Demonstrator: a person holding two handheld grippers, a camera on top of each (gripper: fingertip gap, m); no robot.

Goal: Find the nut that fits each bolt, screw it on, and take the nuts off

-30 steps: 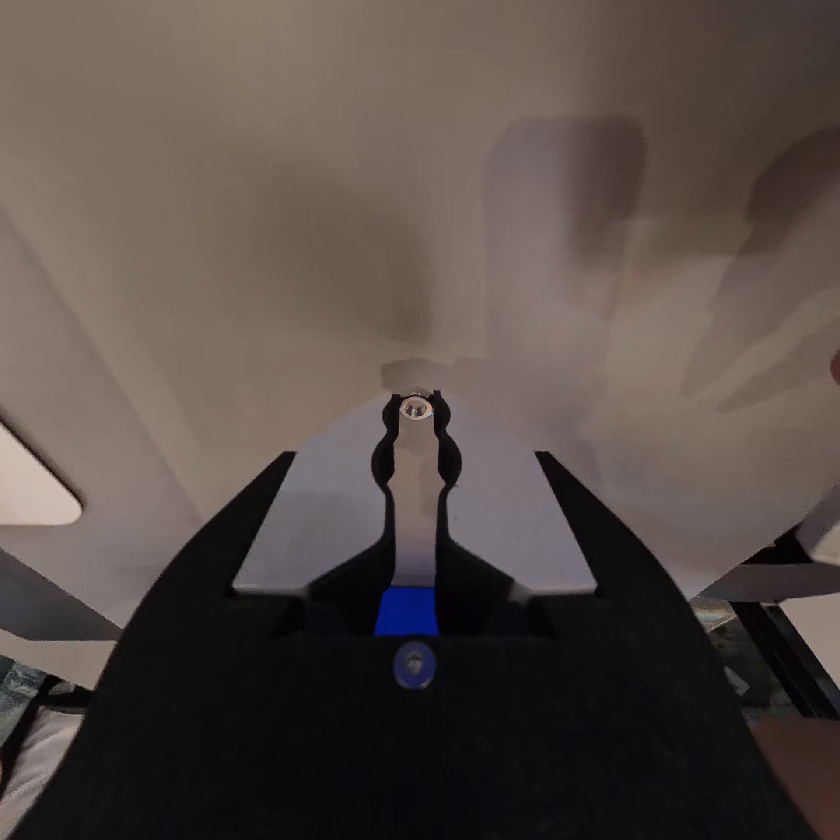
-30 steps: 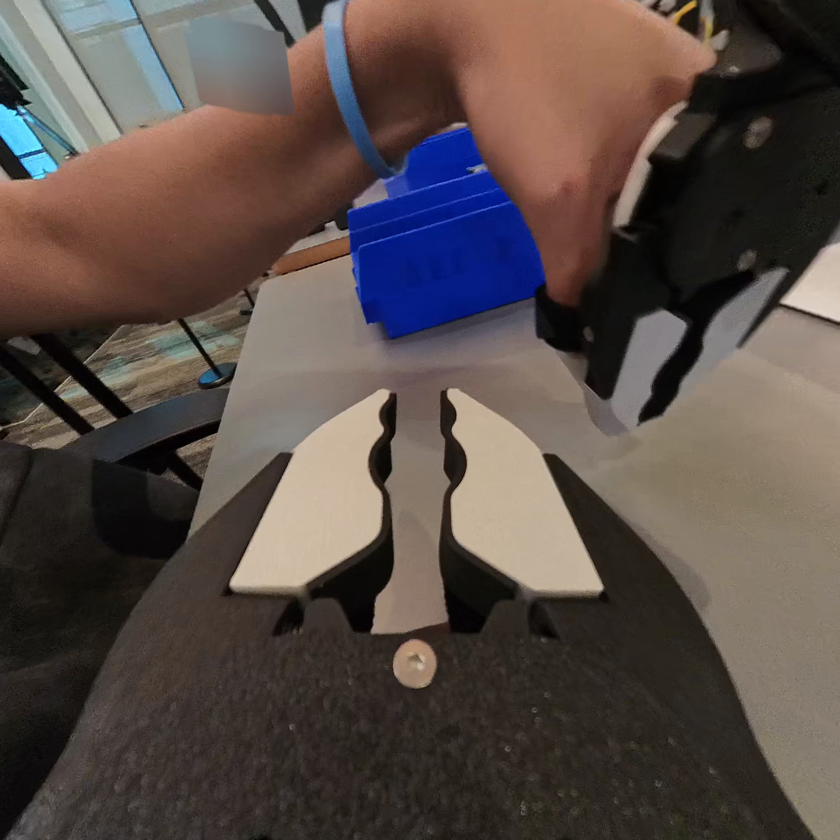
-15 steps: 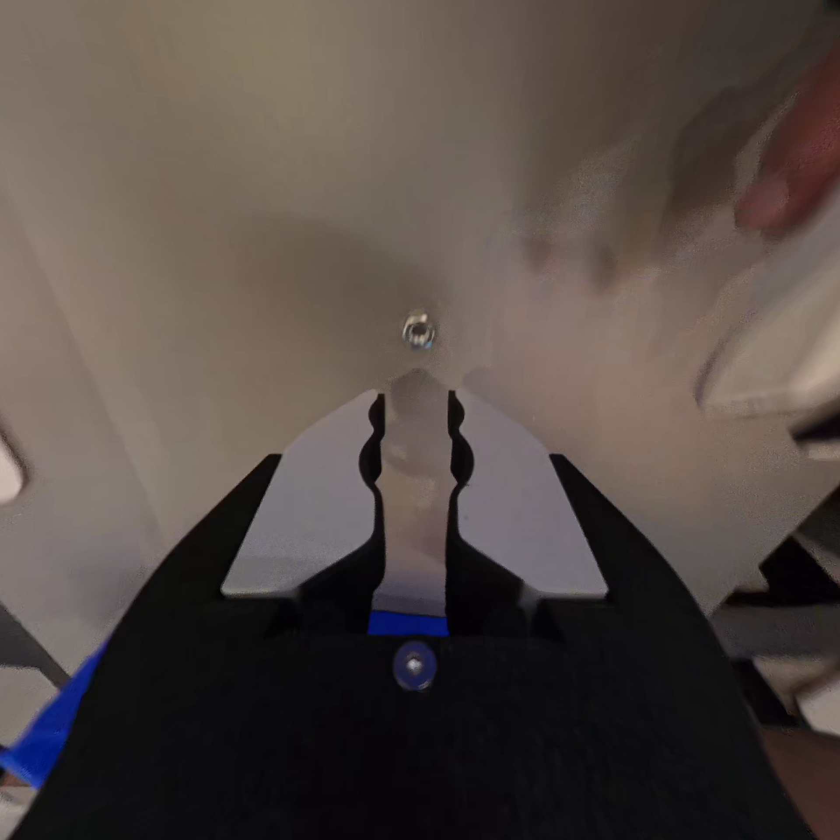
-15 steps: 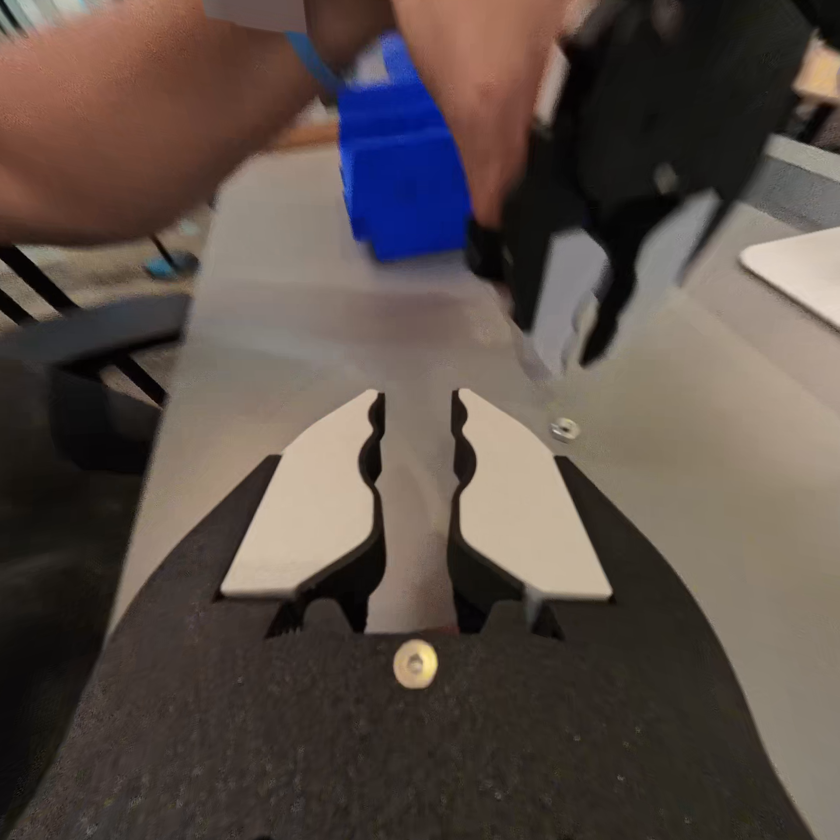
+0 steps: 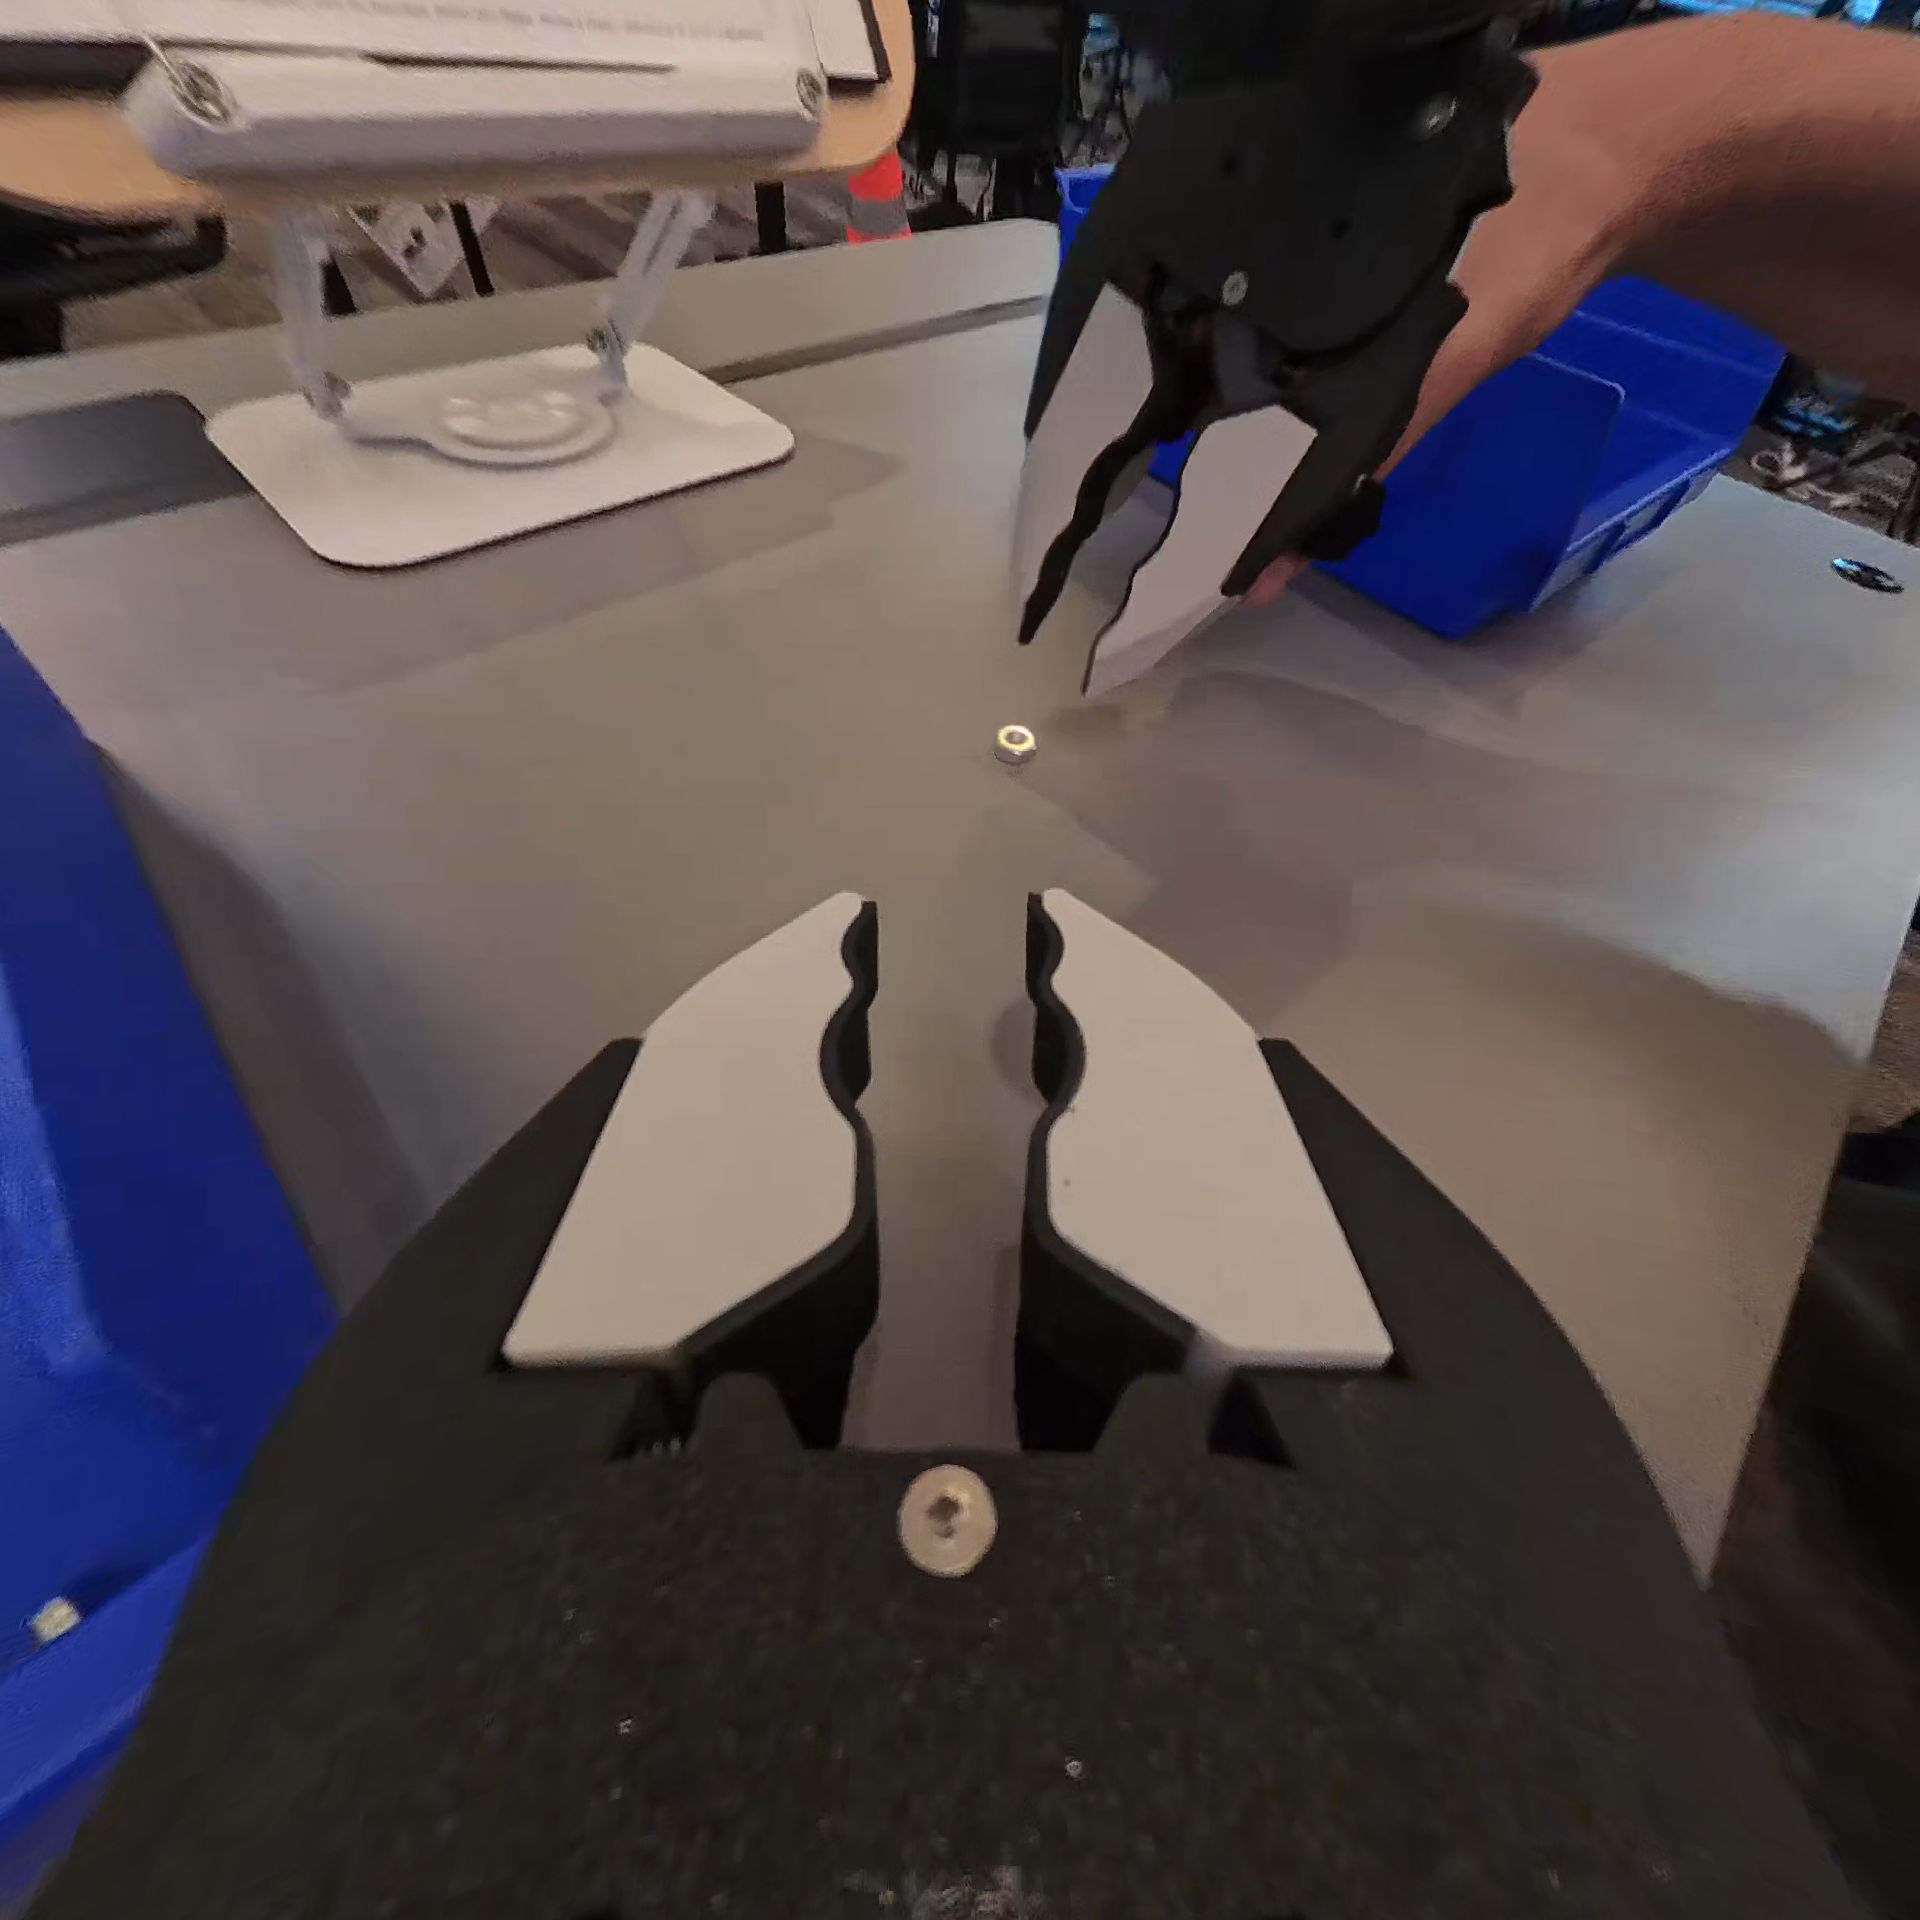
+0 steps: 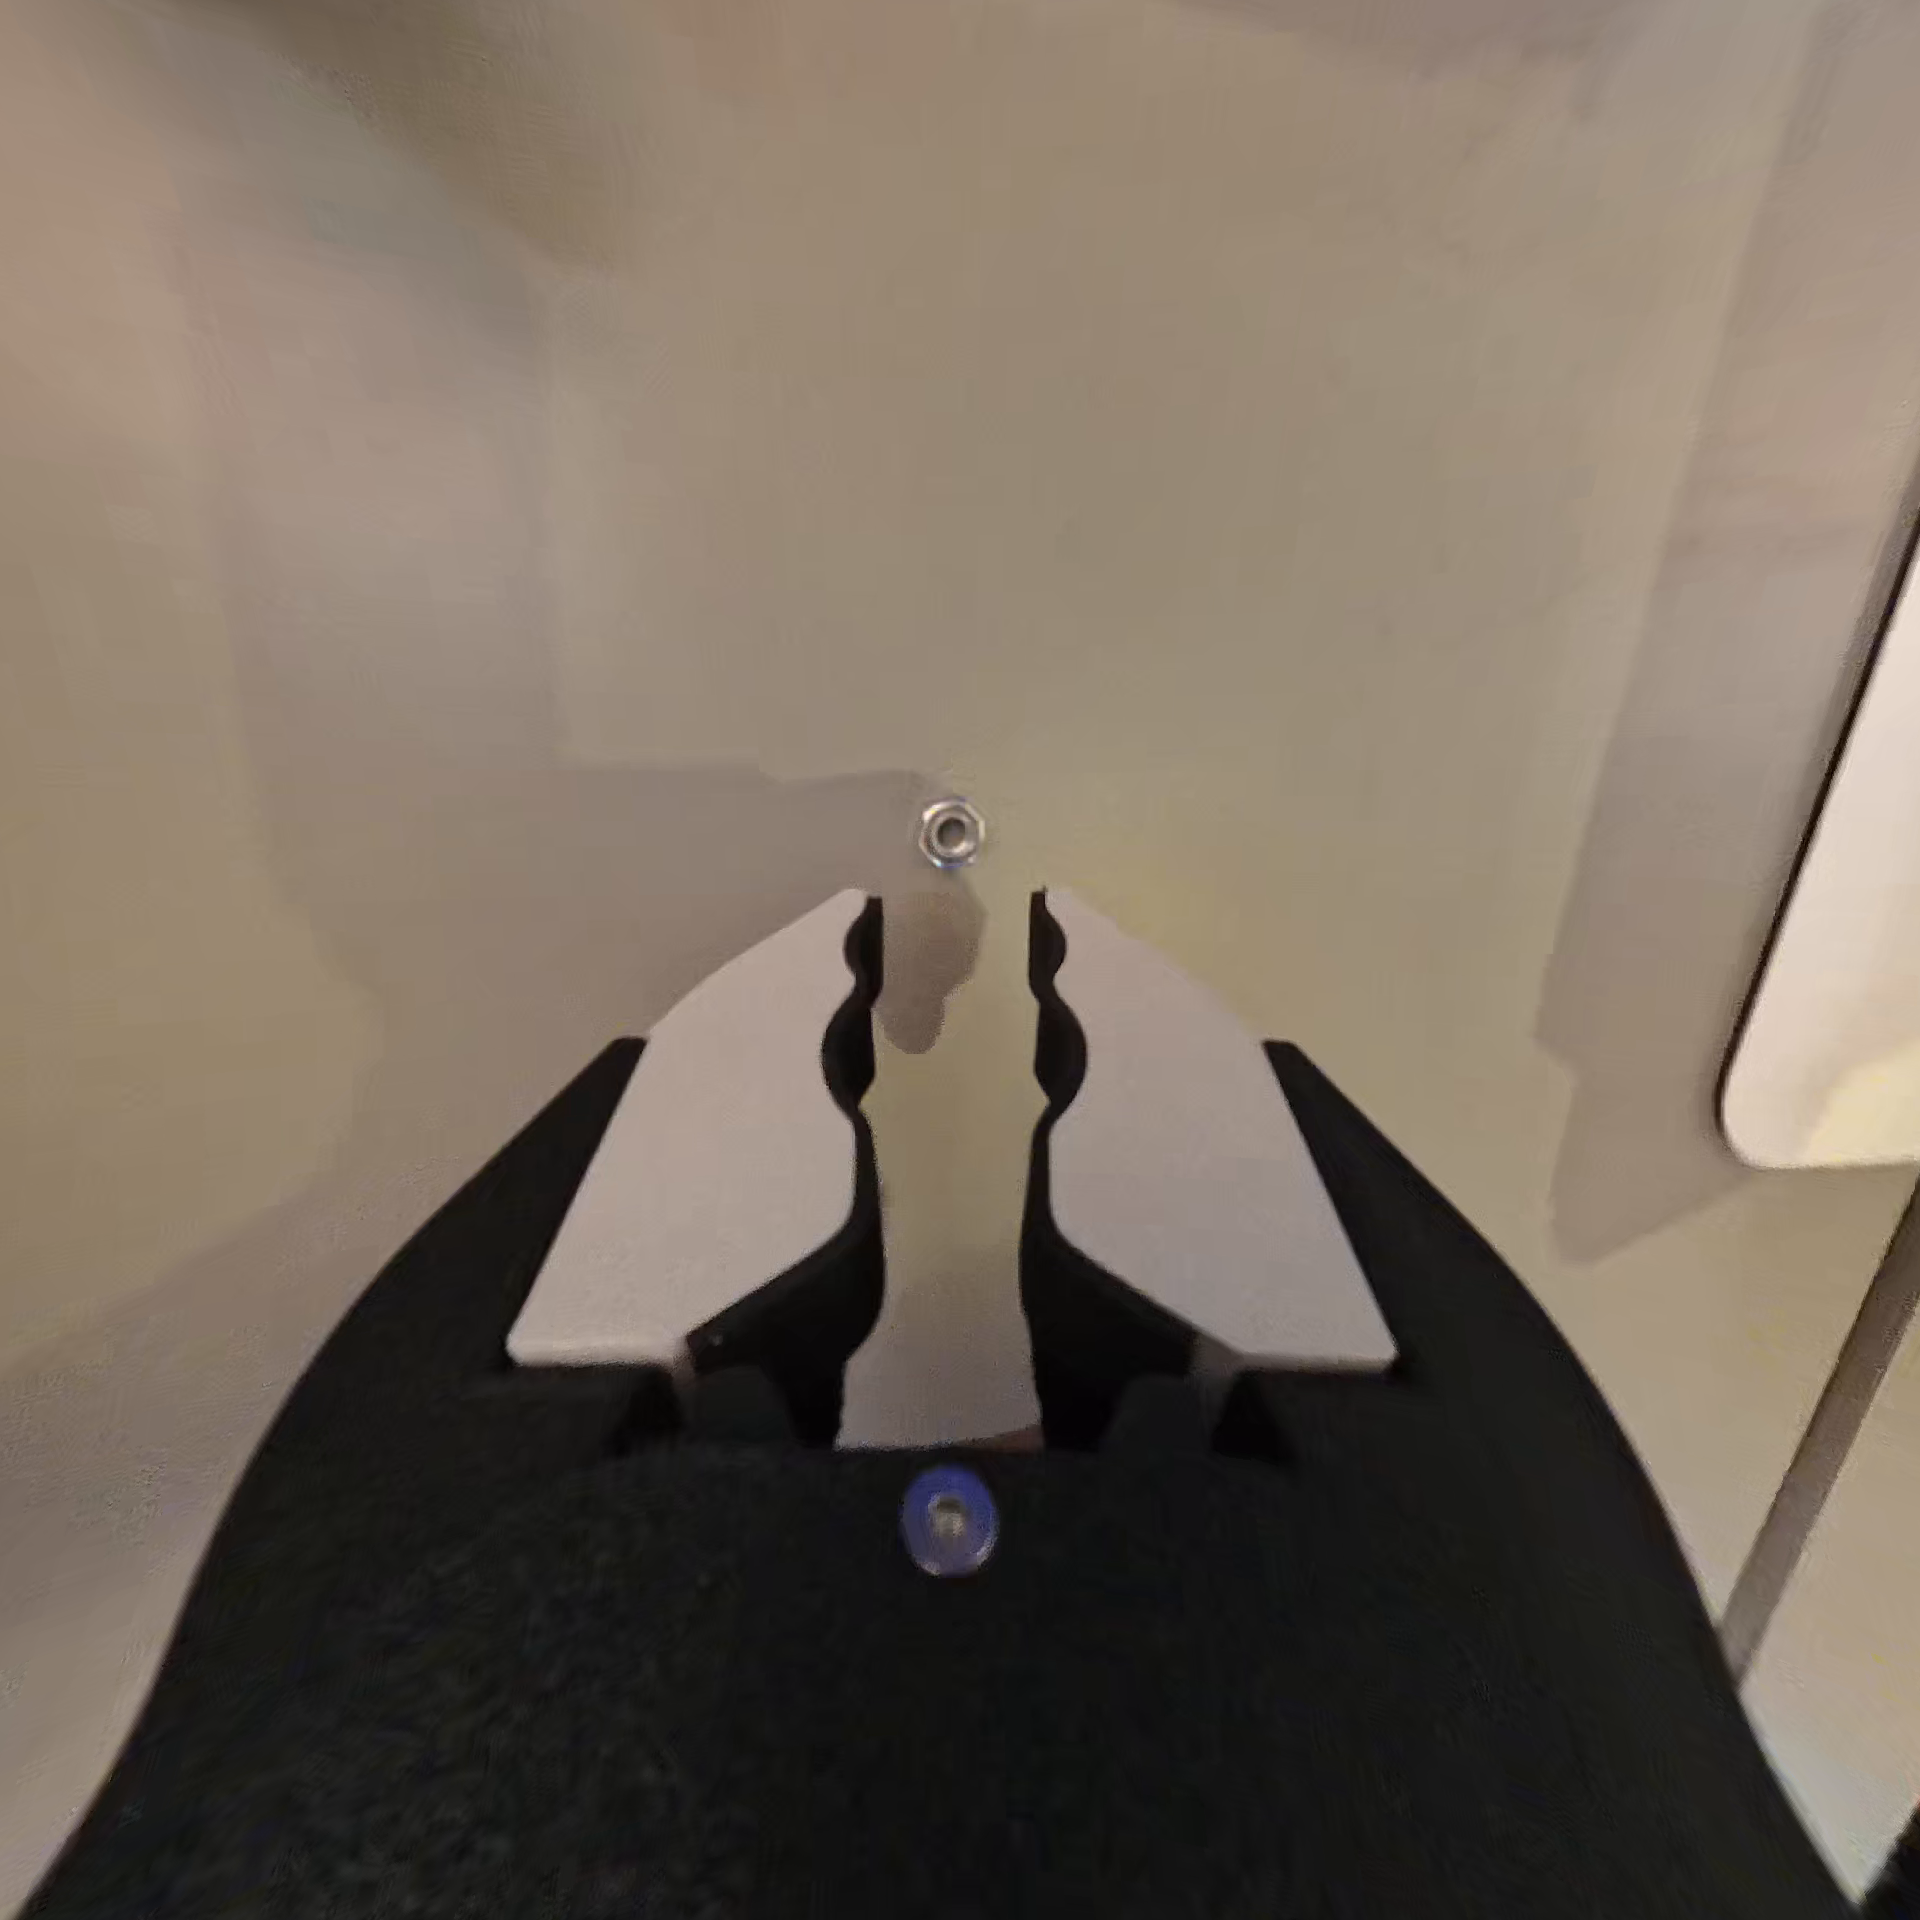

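Note:
A small silver nut [image 5: 1015, 744] lies loose on the grey table [image 5: 520, 790], with no bolt in view. My left gripper [image 5: 951, 904] is open and empty, low over the table, with the nut a short way beyond its tips. My right gripper [image 5: 1055, 657], held by a hand, points down at the table just behind the nut, jaws apart. In the right wrist view the nut [image 6: 951, 831] lies just past the open, empty right gripper [image 6: 951, 896], in line with the gap and untouched.
A blue bin [image 5: 1507, 488] stands at the right behind the right gripper. Another blue bin [image 5: 125, 1143] is close on my left, with a small nut [image 5: 52, 1619] inside. A white tablet stand [image 5: 499, 457] sits at the back left; its base [image 6: 1829, 987] shows in the right view. The gap from one gripper's tips to the other's is roughly 15 cm.
My left gripper let go of the nut onto the table and drew back and up. My right gripper swung over and now points down at the nut.

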